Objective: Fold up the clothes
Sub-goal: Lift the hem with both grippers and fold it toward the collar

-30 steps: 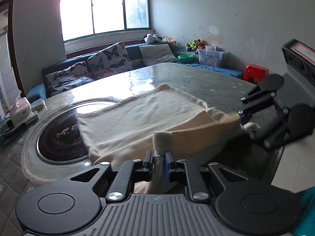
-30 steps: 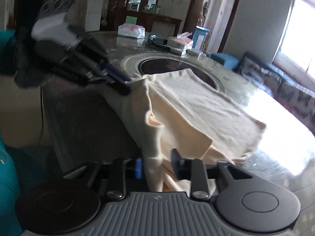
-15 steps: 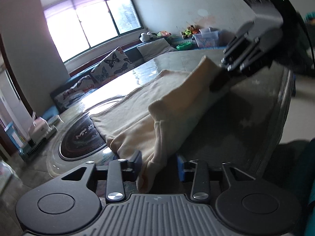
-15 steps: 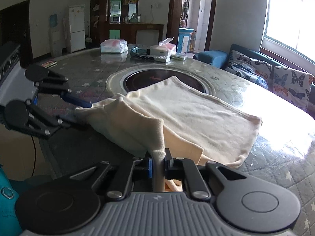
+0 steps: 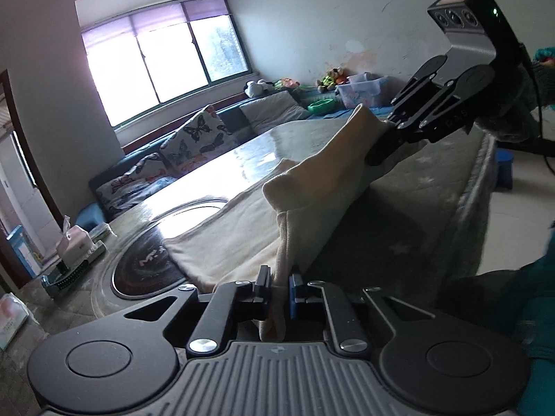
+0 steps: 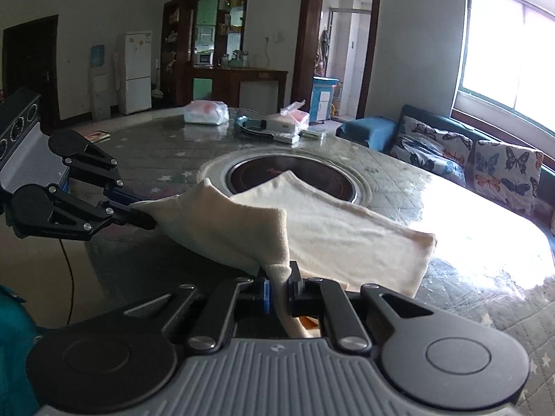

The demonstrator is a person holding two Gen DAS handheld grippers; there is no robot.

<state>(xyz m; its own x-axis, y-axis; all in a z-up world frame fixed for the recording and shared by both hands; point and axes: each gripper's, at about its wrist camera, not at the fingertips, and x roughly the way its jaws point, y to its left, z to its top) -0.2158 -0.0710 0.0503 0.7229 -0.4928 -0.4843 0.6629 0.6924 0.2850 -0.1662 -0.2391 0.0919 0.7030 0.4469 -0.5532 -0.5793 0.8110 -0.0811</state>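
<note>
Cream shirt (image 5: 242, 235) mostly flat on the round table (image 6: 468, 215) | we've got left gripper (image 5: 277, 289) and right gripper (image 6: 279, 289) each pinching a near-edge corner, lifted | fold just starting, rest still to do

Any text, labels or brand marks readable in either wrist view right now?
"M..." in pale letters on the dark round hob: only the first letter reads, the rest is hidden by the cloth.
Small embossed marks on the right gripper body: too blurred.
Packets on the table: print too small.
</note>
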